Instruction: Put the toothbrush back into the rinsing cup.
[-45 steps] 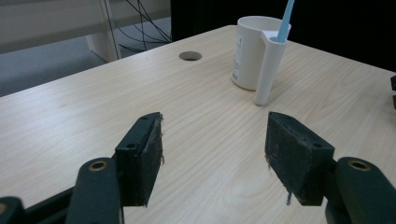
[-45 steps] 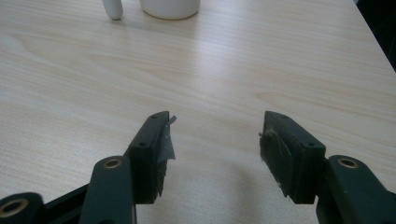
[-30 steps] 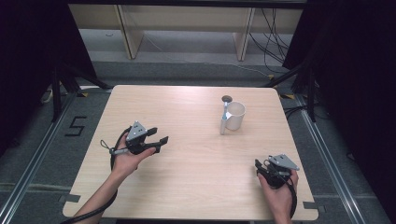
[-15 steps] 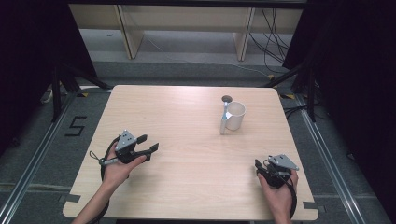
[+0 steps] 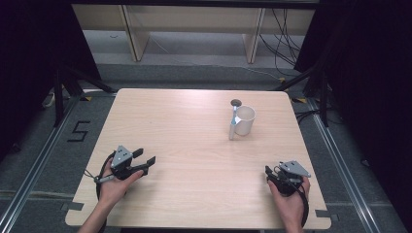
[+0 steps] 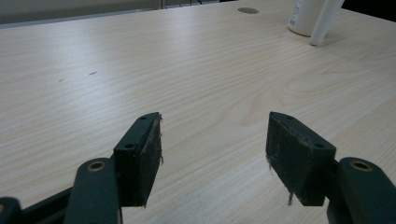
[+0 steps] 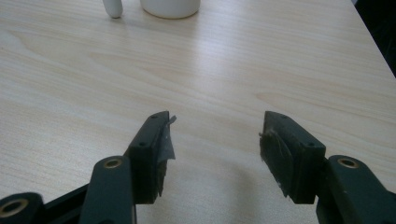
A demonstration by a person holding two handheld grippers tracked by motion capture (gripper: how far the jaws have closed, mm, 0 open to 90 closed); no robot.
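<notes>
A white mug [image 5: 244, 120] stands on the far right part of the wooden table [image 5: 194, 126], with a pale stick-like piece [image 5: 232, 127] leaning at its left side. My left gripper [image 5: 145, 156] rests low over the near left of the table, held by a hand, its jaws open and empty. In the left gripper view the left gripper [image 6: 212, 135] points across bare wood toward the mug [image 6: 306, 16] far off at the upper right. My right gripper [image 5: 271, 173] sits at the near right, open and empty. In the right gripper view the right gripper [image 7: 215, 135] faces the mug [image 7: 170, 6] well ahead.
A small dark round disc [image 5: 236, 102] lies flat on the table just behind the mug. The table's near edge [image 5: 194, 226] is close to both hands. Shelving legs [image 5: 252, 39] and cables [image 5: 286, 43] stand on the floor beyond the far edge.
My left gripper has drawn back toward the near left corner, away from the table's middle, still open. The right gripper and the mug have not moved.
</notes>
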